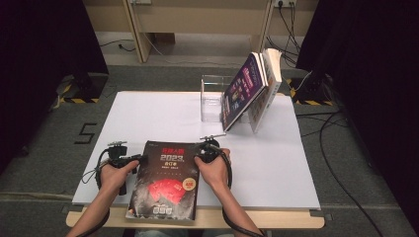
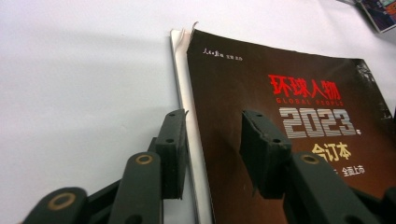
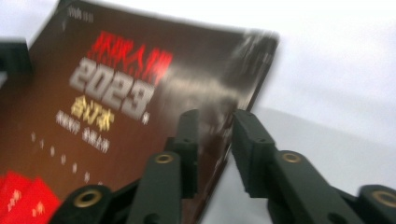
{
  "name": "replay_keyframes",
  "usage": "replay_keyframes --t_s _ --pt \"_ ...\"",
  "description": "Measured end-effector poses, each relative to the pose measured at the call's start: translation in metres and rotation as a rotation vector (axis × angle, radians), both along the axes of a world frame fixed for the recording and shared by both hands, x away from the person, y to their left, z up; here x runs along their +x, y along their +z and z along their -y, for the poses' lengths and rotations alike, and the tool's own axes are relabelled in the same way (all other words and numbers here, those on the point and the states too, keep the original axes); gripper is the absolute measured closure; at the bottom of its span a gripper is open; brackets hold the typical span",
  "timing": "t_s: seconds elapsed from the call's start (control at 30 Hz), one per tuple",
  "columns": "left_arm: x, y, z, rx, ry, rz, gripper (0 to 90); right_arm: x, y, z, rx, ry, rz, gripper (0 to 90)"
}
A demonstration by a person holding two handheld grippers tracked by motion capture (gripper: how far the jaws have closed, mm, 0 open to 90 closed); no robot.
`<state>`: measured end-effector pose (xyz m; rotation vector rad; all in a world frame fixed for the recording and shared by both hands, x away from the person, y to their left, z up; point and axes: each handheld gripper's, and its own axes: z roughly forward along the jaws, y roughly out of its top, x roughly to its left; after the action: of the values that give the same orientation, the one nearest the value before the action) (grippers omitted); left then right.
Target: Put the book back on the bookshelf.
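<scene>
While straddling the dark magazine's (image 1: 165, 180) edges, left hand-held gripper (image 2: 212, 149) and right hand-held gripper (image 3: 215, 149) both agape, unclamped

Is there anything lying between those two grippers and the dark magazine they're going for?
Nothing visible. The left gripper straddles the magazine's spine edge, and the right gripper straddles its opposite edge. Both have their jaws either side of the cover, with bare white table around.
</scene>
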<state>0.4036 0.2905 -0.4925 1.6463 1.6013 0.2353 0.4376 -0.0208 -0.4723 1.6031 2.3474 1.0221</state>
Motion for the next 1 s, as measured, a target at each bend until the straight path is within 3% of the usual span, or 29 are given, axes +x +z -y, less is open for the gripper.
replay_keyframes --t_s 0.3,0.8,1.0 --pt "-0.002 0.003 0.009 0.075 -0.019 0.019 46.8 0.041 0.002 0.009 0.055 -0.033 -0.016 61.1" --pt "-0.006 0.003 0.005 0.088 -0.023 0.011 47.9 0.059 -0.005 0.000 0.068 -0.039 -0.058 57.7" --pt "-0.007 0.002 0.004 0.087 -0.023 0.013 52.1 0.063 -0.007 -0.001 0.082 -0.019 -0.050 57.4"
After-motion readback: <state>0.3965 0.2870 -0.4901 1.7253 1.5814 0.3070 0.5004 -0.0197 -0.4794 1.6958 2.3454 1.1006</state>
